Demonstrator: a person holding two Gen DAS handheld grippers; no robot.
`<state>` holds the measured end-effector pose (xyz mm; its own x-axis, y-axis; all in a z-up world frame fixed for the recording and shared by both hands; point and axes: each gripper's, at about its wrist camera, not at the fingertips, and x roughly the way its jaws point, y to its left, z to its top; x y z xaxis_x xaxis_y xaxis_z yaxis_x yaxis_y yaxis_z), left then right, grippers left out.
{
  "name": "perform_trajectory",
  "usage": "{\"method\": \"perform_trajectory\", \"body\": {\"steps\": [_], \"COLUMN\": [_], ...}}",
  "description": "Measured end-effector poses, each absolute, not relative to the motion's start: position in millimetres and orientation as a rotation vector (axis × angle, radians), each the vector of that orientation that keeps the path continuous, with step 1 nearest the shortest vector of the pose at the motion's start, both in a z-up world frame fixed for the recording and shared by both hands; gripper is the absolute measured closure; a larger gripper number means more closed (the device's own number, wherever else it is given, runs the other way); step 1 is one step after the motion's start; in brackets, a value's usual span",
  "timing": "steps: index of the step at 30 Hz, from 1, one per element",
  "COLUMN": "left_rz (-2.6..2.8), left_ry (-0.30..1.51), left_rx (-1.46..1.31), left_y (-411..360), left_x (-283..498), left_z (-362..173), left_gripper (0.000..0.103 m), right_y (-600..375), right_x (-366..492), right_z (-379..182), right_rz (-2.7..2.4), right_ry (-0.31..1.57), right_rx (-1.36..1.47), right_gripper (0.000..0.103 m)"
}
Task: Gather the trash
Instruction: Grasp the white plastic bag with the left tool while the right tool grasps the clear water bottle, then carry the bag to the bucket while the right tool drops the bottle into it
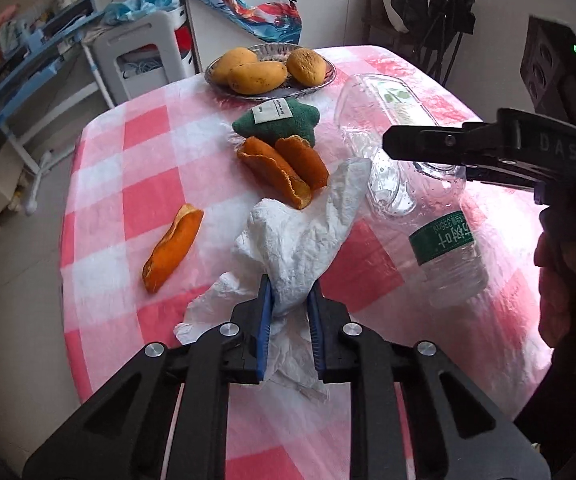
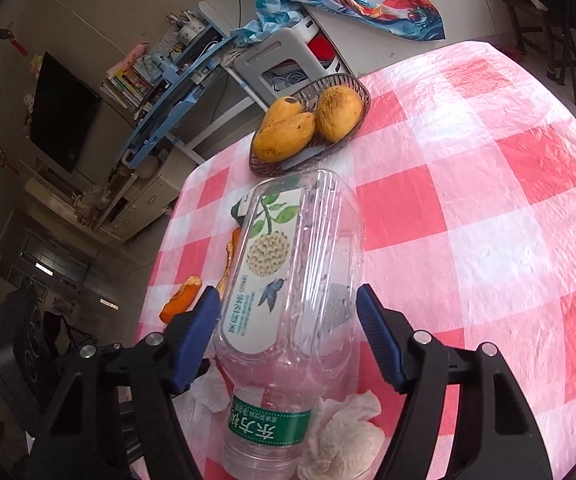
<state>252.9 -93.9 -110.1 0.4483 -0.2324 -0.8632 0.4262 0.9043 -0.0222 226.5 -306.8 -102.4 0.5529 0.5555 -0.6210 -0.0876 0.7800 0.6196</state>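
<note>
A crumpled white tissue (image 1: 300, 236) lies on the red-and-white checked tablecloth (image 1: 144, 148), and my left gripper (image 1: 289, 292) is shut on its near end. A large clear plastic bottle (image 2: 300, 248) with a plant label lies on its side, and my right gripper (image 2: 286, 298) has a blue pad against each of its flanks. That gripper's black finger (image 1: 428, 142) crosses above the large bottle (image 1: 372, 112) in the left wrist view. A smaller clear bottle with a green label (image 1: 444, 240) lies beside it, under the right gripper (image 2: 268, 428). Three orange peels lie near: one alone (image 1: 172, 248), two together (image 1: 284, 168).
A green star-shaped pad (image 1: 284, 120) sits behind the peels. A dish (image 1: 328, 76) with three mangoes (image 2: 284, 132) stands at the table's far edge. More tissue (image 2: 340, 436) lies by the small bottle. A hand (image 1: 560, 280) holds the right gripper. Shelves and a white stool stand beyond the table.
</note>
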Motion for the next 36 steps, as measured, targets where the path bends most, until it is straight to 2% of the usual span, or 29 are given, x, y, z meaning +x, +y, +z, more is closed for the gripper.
{"method": "perform_trajectory", "body": {"steps": [11,21,36], "left_rz": [-0.364,-0.307,-0.31], "left_ry": [1.034,0.979,0.941], "left_rx": [-0.261,-0.354,-0.282], "left_y": [-12.0,12.9,-2.2], "left_x": [194.9,172.8,141.6], "left_z": [-83.1,-72.6,-63.2], "left_gripper": [0.087,0.086,0.086], "right_y": [-290.6,-279.4,-273.3], "right_x": [194.1,168.1,113.6], "right_z": [-85.9,-72.5,-68.3], "right_rz": [0.545,0.608,0.653], "right_ry": [0.87,0.813,0.776], "right_rx": [0.604,0.582,0.581], "right_gripper": [0.042,0.043,0.043]}}
